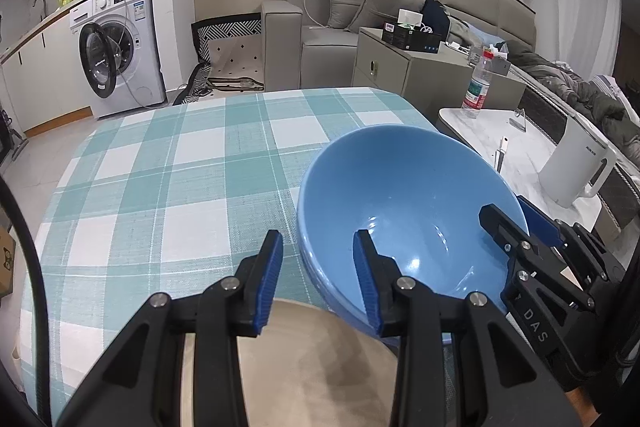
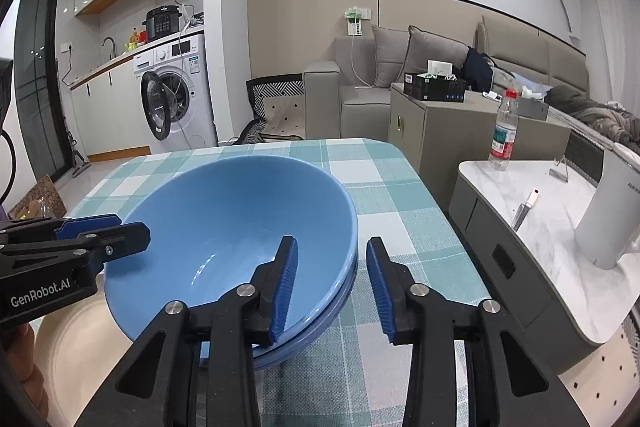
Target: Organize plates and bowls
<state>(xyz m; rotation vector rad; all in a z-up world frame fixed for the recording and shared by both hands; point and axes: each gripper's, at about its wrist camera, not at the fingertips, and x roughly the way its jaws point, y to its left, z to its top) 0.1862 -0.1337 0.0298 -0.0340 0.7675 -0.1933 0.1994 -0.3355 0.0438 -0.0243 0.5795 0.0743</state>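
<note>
**Currently: both grippers standing slack at the stacked blue bowls**

Centrally, a table [image 1: 160,163] under a teal-and-white check cloth is carrying the work. Behind it, a grey sofa [image 2: 360,95] is running along the far wall, a washer [image 1: 120,47] is standing with its door ajar to the left, and a white side table [image 2: 540,211] is sitting to the right with a bottle [image 2: 505,131] and a white kettle [image 2: 608,207] on it.

Blue bowls [image 1: 400,195] are sitting nested, two rims showing in the right wrist view, near the table's near right part. The stack is resting partly over a beige plate [image 1: 312,359], which is lying at the near edge of the table.

The left gripper [image 1: 318,279] is straddling the stack's left rim: one finger is sitting inside the top bowl, the other outside over the cloth and plate. A clear gap is showing at both pads, so it is released and gripping nothing.

The right gripper [image 2: 332,287] is straddling the opposite rim in the same way, one finger inside and one outside. Its jaws are standing apart with daylight between the outer pad and the bowl wall; whether the inner pad is touching the bowl cannot be told. It is released too.
</note>
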